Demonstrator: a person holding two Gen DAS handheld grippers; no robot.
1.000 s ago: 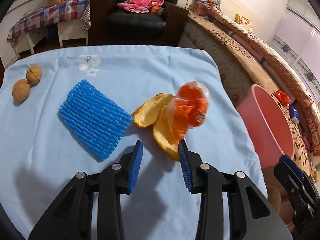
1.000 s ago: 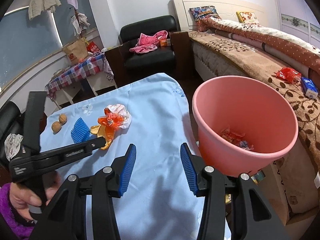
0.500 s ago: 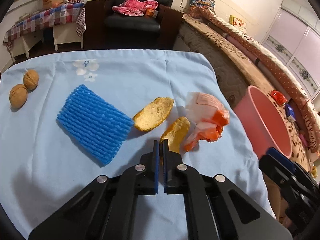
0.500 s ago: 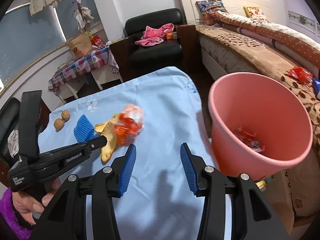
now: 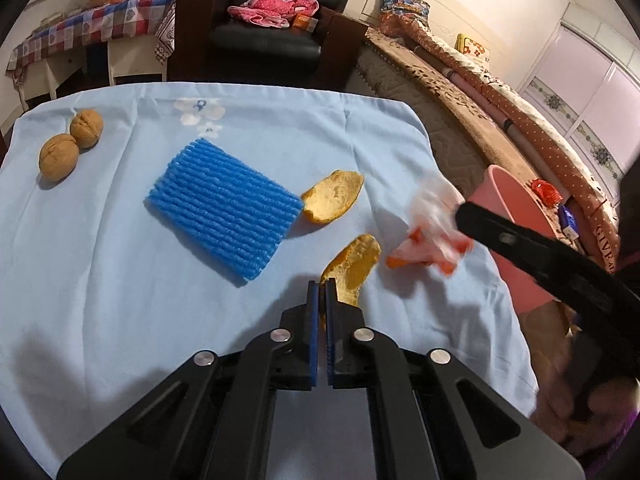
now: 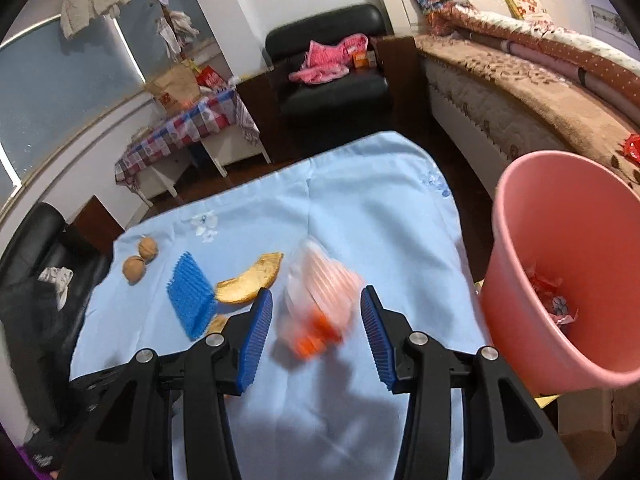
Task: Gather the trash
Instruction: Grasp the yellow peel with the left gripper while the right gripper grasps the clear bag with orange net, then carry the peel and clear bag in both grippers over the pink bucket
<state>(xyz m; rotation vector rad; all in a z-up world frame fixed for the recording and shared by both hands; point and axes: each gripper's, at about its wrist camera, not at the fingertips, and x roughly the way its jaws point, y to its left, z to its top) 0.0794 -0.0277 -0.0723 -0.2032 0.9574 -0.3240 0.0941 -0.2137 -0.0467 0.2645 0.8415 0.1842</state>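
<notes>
So the crumpled clear-and-orange plastic wrapper (image 6: 320,304) sits on the light-blue-clothed counter (image 6: 360,208), dead ahead of the right tongs (image 6: 316,340). Their blue pads stand apart on either side of it, nothing gripped yet. It's blurry, but its long axis seems to run away from the tongs. The left tongs (image 5: 322,300) are shut and empty by a yellow curved peel (image 5: 352,268), further off. The pink plastic bucket (image 6: 520,280) is right.
</notes>
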